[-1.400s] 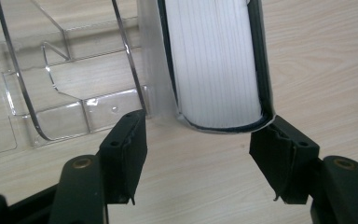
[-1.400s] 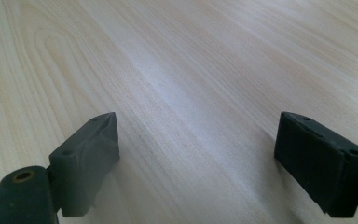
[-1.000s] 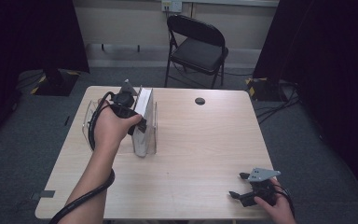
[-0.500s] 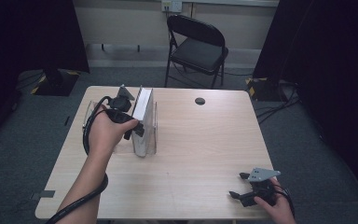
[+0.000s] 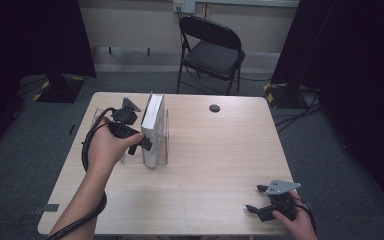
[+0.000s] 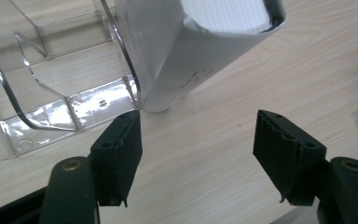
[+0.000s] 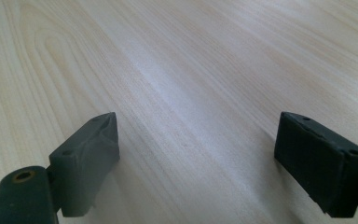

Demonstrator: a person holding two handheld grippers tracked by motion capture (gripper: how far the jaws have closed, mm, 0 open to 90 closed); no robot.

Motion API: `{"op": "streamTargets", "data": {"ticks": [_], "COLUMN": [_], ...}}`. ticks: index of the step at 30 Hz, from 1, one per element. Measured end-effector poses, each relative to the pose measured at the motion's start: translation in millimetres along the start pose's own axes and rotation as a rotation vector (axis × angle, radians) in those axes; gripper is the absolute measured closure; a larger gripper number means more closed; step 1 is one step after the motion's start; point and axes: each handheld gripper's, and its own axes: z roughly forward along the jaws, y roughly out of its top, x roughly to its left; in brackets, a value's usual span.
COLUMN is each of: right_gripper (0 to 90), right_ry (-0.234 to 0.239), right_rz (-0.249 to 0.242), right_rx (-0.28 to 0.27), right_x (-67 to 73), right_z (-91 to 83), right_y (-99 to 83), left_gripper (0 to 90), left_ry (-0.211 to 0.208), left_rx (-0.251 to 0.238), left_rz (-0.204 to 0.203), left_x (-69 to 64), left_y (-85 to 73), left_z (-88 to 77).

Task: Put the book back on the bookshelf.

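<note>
Left gripper [image 5: 139, 141] released, jaws apart with bare desk [image 5: 215, 165] between them, tips just beside the near end of the white book [image 5: 152, 131]. Book stands upright in the clear acrylic rack [image 5: 166, 140], left of frame centre in the high view. Right gripper [image 5: 260, 202] released too, resting lower right, nothing between its jaws.
</note>
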Motion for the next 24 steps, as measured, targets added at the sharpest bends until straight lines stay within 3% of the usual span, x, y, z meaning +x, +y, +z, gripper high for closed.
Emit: {"op": "streamTargets", "data": {"ticks": [11, 17, 24], "right_gripper": [13.2, 13.2, 13.2], "right_ry": [-0.002, -0.002, -0.002], "right_rz": [0.0, 0.0, -0.001], "right_rx": [-0.002, -0.002, -0.002], "right_x": [0.1, 0.1, 0.0], "right_z": [0.1, 0.1, 0.1], "right_y": [-0.1, -0.1, -0.1], "left_gripper": [32.2, 32.2, 32.2], "left_ry": [-0.049, -0.06, -0.062], "left_rx": [-0.011, -0.006, -0.012], "left_rz": [0.035, 0.067, 0.077], "left_x": [-2.0, -2.4, -3.3], "left_y": [-10.2, -17.8, -25.3], "left_z": [6.5, 10.2, 15.3]}}
